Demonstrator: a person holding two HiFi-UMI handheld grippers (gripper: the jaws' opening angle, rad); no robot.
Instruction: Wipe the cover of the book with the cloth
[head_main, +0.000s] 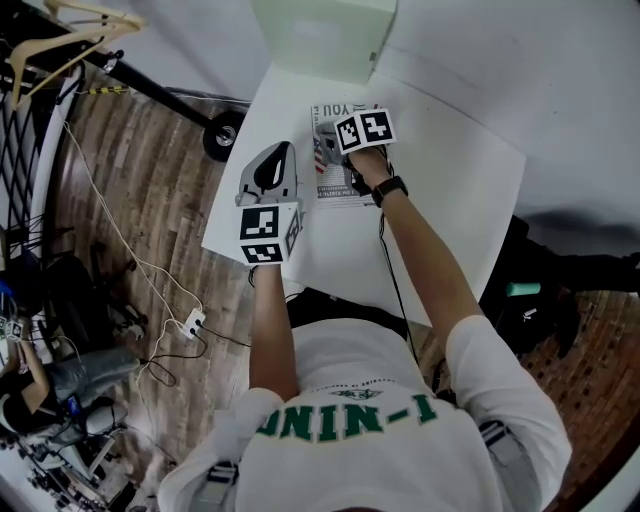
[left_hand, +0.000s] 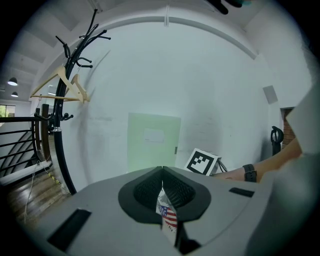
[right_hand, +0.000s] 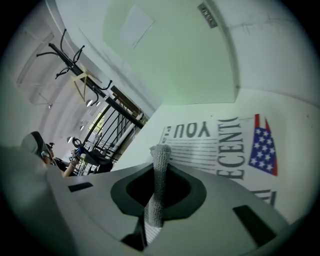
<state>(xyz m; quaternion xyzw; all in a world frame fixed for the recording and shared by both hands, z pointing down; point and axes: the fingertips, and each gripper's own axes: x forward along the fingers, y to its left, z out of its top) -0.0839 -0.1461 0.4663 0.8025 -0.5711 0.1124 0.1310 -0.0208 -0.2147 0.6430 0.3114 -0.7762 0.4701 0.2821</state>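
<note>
The book (head_main: 335, 180) lies flat on the white table (head_main: 450, 190), near its far edge, with a flag and large print shown on the cover. The left tongs (left_hand: 162, 172) are closed on the book's near left edge, and a strip of the flag-printed cover is pinched between the pads. The right tongs (right_hand: 160, 169) are shut on a grey knitted cloth (right_hand: 159, 200), which is held as a narrow roll that sticks out past the tips. In the head view the right tongs are seen over the middle of the book, so part of the cover is hidden by them; whether the cloth touches the cover cannot be told.

A pale green box (head_main: 320, 35) stands on the table just beyond the book. To the left of the table a black coat stand (left_hand: 62, 125) is seen with a wooden hanger (left_hand: 57, 85) hung on it. A white cable (head_main: 110, 220) is trailed over the wooden floor to a power strip (head_main: 193, 322), and a black wheel (head_main: 222, 135) is set beside the table's left edge.
</note>
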